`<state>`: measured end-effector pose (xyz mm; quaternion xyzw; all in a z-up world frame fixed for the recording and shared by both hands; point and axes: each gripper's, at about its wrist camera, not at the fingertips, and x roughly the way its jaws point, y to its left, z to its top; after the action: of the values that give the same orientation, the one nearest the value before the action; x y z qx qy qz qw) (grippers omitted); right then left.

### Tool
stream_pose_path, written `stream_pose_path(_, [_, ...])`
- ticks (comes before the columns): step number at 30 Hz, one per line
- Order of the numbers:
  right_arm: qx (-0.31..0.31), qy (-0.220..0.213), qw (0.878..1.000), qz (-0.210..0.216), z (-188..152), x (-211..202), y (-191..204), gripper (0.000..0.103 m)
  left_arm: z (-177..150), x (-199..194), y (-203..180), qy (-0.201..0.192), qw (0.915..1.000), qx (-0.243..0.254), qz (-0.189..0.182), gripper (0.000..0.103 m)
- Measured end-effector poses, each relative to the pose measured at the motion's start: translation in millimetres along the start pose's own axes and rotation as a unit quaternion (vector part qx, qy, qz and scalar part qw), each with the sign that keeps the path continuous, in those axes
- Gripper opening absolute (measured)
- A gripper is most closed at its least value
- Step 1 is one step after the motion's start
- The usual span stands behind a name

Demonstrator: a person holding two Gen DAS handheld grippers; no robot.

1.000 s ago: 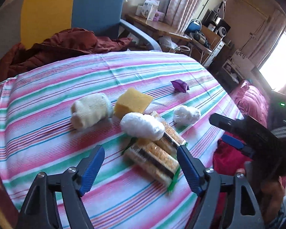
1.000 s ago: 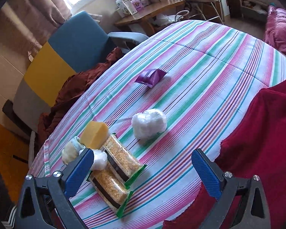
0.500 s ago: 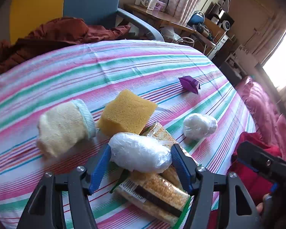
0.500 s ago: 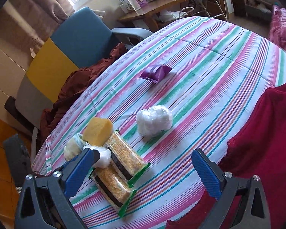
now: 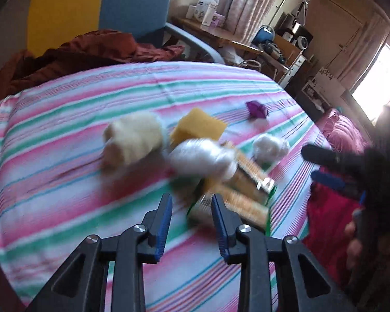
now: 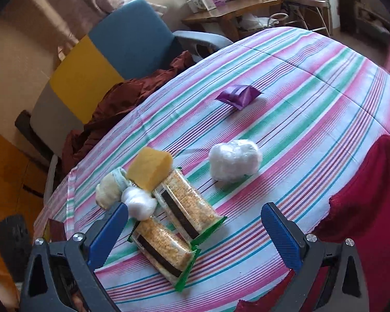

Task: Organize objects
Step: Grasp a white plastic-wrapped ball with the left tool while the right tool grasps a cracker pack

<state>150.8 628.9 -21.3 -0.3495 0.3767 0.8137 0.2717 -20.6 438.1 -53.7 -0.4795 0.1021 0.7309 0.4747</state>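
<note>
On the striped cloth lie a cream sock roll (image 5: 132, 140), a yellow sponge (image 5: 197, 128), a white plastic-wrapped bundle (image 5: 202, 160), two cracker packs (image 6: 179, 208), a second white bundle (image 6: 234, 160) and a purple pouch (image 6: 238, 96). The left wrist view is motion-blurred. My left gripper (image 5: 191, 208) has its jaws narrowed with nothing between them, just short of the near cracker pack (image 5: 228, 202). My right gripper (image 6: 195, 228) is open and empty above the cracker packs; it also shows at the right of the left wrist view (image 5: 325, 166).
A blue and yellow chair (image 6: 111, 57) with a rust-red garment (image 5: 91, 54) stands behind the table. A red cloth (image 6: 364, 208) lies at the table's right edge. A wooden desk (image 6: 234, 13) with boxes stands further back.
My left gripper was around the white bundle half a second ago; it has pulled back and narrowed with nothing in it. The bundle lies where it was. My right gripper barely moved.
</note>
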Motion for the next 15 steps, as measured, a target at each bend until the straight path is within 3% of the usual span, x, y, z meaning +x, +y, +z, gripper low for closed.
stream_pose_path(3, [-0.001,0.001,1.0,-0.008,-2,1,0,0.103,-1,1,9,0.014,0.9994,-0.031,-0.004,0.032])
stream_pose_path(6, [0.009,-0.001,1.0,-0.011,-2,-1,-5,0.103,11,2,3,0.009,0.9995,-0.027,-0.01,0.046])
stream_pose_path(10, [0.017,0.003,1.0,-0.006,-2,-1,-7,0.103,30,12,-9,0.008,0.9993,-0.028,-0.025,0.086])
stream_pose_path(15, [0.015,0.007,1.0,-0.001,-1,1,-6,0.103,45,39,-12,0.022,0.999,-0.034,-0.021,0.086])
